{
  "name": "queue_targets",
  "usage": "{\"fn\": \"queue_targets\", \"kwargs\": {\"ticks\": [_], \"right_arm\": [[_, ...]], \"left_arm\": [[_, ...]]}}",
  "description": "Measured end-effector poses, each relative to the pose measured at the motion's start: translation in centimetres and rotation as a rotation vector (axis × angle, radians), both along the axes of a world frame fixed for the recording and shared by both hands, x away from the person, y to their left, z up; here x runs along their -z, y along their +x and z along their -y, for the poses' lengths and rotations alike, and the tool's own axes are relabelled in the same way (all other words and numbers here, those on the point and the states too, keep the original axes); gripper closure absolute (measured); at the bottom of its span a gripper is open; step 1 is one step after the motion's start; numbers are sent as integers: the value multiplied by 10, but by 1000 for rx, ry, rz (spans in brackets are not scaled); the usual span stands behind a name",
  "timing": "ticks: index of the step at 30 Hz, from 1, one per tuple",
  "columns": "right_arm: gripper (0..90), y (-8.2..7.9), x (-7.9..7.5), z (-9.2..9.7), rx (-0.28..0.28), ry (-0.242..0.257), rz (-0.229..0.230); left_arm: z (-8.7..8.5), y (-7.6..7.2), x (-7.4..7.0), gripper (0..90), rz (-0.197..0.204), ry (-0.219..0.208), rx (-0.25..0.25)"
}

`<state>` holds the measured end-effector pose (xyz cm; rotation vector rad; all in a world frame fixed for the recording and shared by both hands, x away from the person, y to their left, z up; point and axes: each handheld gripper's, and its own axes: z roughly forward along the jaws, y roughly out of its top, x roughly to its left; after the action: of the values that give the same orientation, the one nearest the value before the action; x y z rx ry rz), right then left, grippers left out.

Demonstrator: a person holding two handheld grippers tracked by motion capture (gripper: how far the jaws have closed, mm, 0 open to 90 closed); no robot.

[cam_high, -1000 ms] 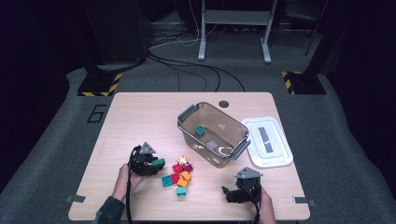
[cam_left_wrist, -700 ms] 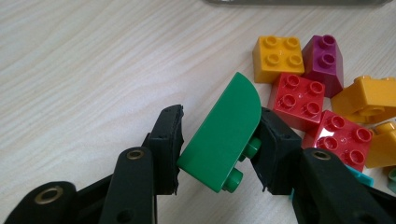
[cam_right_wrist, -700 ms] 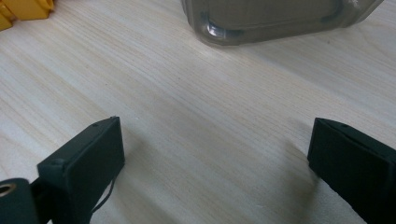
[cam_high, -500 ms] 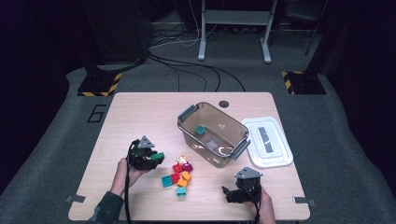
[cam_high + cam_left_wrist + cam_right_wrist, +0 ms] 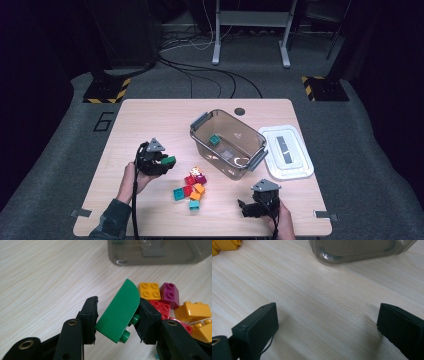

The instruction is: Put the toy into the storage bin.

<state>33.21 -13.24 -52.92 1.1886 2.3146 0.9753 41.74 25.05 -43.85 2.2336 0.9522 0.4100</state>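
- My left gripper (image 5: 117, 320) is clamped on a green block (image 5: 119, 315). One pad presses its smooth curved back, the other the studded face.
- The green block hangs tilted between the jaws, clear of the table (image 5: 150, 115). In the high view it sits left of the loose pile and well short of the bin (image 5: 227, 144).
- Handling, my judgement: hard plastic, light, stiff, not fragile. The glossy curved side looks slippery, so it could pivot or squirt out if I squeeze harder.
- Better hold, I think: across two flat parallel sides, low on the body, not curve against studs.
- My right gripper (image 5: 327, 327) rests near the table's front edge with jaws wide apart and nothing between them.
- The pile holds a purple block (image 5: 170, 291), a red block (image 5: 160, 308) and yellow blocks (image 5: 149, 290), all lying loose beside my left jaws.
- The bin stands open with a teal block (image 5: 214, 140) inside. Its white lid (image 5: 286, 151) lies just to its right.
- Against the earlier high views: my left hand has come up and away from the pile, carrying the green block. The grip looks unchanged.
- The right hand, bin, lid and pile lie as before.
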Motion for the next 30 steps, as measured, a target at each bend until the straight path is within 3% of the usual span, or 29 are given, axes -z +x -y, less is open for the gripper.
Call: {"fn": "queue_targets", "kwargs": {"ticks": [30], "right_arm": [[28, 0, 0, 0, 0, 0, 0]], "left_arm": [[17, 20, -50, 559, 78, 22, 40]]}}
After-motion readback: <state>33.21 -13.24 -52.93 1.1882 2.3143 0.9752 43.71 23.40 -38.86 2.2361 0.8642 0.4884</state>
